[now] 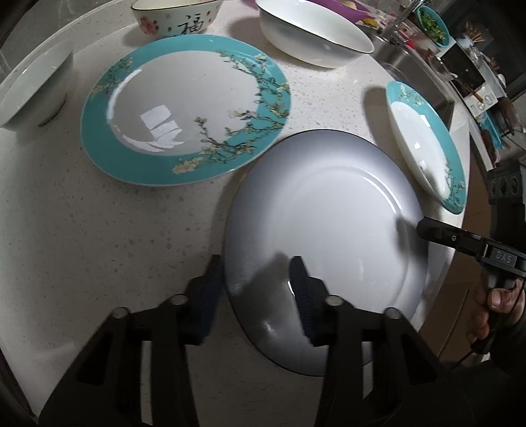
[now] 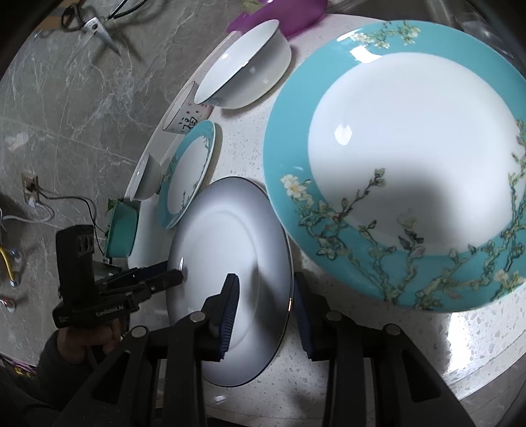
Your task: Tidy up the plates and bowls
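A plain white plate (image 1: 332, 236) with a thin dark rim sits on the speckled round table (image 1: 98, 236). My left gripper (image 1: 259, 292) straddles its near edge with jaws open, one pad over and one beside it. My right gripper (image 2: 264, 312) straddles the same plate (image 2: 230, 249) at its opposite edge, jaws also open. A large teal floral plate (image 1: 184, 108) lies beyond on the left. A second teal floral plate (image 1: 427, 141) lies to the right; in the right wrist view it is close and large (image 2: 404, 157).
A white bowl (image 1: 312, 36) and a patterned bowl with red flowers (image 1: 174, 16) stand at the back. Another white bowl (image 1: 33, 88) is at the far left edge. A sink and cluttered counter (image 1: 460, 65) lie beyond the table. Scissors (image 2: 95, 26) lie on the floor.
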Tool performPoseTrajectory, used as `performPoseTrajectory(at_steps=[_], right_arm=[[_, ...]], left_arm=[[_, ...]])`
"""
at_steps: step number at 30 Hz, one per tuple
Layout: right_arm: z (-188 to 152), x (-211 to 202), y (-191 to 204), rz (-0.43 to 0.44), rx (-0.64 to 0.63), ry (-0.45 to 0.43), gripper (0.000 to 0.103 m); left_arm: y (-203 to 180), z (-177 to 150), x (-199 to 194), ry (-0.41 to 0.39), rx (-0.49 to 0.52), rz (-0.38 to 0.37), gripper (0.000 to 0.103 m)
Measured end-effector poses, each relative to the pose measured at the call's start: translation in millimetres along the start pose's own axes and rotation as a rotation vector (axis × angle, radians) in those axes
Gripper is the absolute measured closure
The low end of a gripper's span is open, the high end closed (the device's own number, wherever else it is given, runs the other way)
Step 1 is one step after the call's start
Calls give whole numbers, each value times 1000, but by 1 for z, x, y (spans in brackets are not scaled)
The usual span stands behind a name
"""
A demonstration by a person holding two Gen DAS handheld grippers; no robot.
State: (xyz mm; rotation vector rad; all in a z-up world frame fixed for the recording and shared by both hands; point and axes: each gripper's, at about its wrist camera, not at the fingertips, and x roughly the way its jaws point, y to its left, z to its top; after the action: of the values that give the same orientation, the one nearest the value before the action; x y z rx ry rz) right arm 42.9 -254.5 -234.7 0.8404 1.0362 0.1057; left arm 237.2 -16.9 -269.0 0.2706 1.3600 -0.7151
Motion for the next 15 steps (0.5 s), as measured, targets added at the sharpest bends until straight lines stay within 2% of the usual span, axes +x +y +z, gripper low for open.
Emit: performPoseTrajectory(at_steps=[1,2,6,15], right_arm=[[2,0,-2,-24,2,9,82],[3,0,-4,-33,5,19,86],[6,2,2,-69,-30,33,85],[4,0,2,-99,-5,15,85]], left_arm=[[3,1,-1,1,-3,-2,74],[7,2,-1,3,-10,-20,75],[5,3,0,10,14,-8,75],[5,-11,-4,-7,-49,-26,77]])
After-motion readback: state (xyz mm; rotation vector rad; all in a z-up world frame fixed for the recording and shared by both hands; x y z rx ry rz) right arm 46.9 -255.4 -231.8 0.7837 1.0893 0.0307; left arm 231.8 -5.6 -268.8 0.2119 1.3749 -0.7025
